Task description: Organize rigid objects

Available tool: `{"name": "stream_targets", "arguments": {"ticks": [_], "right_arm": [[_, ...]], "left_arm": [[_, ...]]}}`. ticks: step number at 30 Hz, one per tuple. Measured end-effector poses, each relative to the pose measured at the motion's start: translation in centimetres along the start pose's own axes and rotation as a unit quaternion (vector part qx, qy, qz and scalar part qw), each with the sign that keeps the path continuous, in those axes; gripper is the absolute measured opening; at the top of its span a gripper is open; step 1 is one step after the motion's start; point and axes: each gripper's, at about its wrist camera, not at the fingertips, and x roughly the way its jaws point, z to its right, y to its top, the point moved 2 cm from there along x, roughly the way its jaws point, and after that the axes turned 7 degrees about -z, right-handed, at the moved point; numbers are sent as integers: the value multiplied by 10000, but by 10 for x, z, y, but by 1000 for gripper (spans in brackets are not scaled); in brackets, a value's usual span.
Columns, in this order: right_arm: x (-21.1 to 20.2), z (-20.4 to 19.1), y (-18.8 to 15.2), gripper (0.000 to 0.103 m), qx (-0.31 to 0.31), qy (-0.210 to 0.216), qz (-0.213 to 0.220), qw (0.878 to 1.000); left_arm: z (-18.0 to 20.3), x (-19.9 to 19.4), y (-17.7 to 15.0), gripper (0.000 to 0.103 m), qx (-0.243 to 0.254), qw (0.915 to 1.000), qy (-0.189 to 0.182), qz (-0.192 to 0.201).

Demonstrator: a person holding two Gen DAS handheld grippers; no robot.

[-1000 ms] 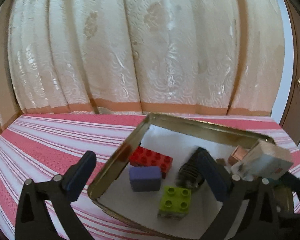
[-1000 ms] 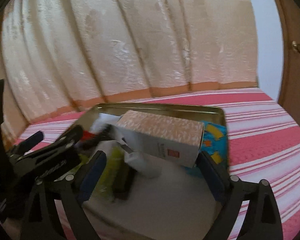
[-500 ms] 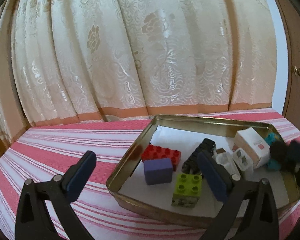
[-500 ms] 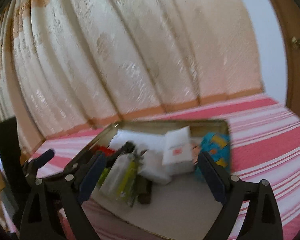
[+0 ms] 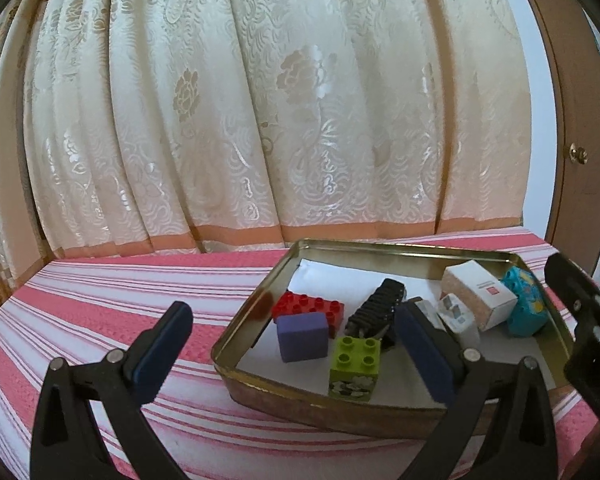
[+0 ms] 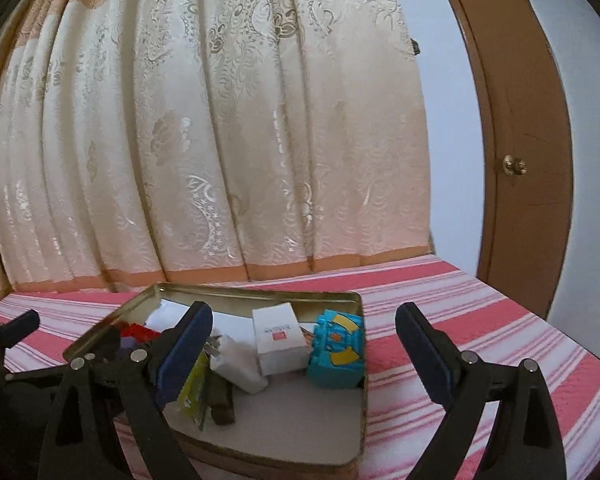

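Cream brocade curtains are hanging behind a pink-striped bed where a gold tin tray (image 5: 256, 312) is holding toy bricks, a white box (image 6: 278, 334) and a blue toy (image 6: 338, 350). Both tools, left (image 5: 288, 354) and right (image 6: 304, 350), are hovering with jaws apart and empty; sorting seems nearly finished, so next comes checking for strays.

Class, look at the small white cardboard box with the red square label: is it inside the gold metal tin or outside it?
Inside. The small white cardboard box rests on the tin's white liner, within the gold metal tin's rim, beside the turquoise toy block.
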Motion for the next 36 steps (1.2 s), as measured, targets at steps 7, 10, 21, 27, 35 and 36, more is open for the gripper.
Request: {"name": "stream_targets", "arguments": {"ticks": [7, 10, 21, 27, 35, 36], "right_arm": [[-22, 8, -4, 95, 284, -171, 225, 9992], [-29, 11, -6, 95, 397, -216, 310, 9985], [-46, 4, -10, 96, 327, -106, 543, 9979], [-50, 3, -10, 96, 298, -161, 646, 9973], [-51, 0, -10, 96, 213, -179, 670, 9974], [-52, -1, -10, 96, 212, -190, 689, 9972]], "left_arm": [[-2, -5, -2, 103, -47, 9999, -107, -1], [-2, -9, -4, 103, -59, 9998, -163, 36], [-1, -26, -9, 103, 81, 9993, -307, 188], [-1, -30, -10, 103, 79, 9992, -312, 231], [-1, -30, -11, 103, 73, 9992, -308, 256], [-1, -31, -11, 103, 78, 9992, -305, 264]]}}
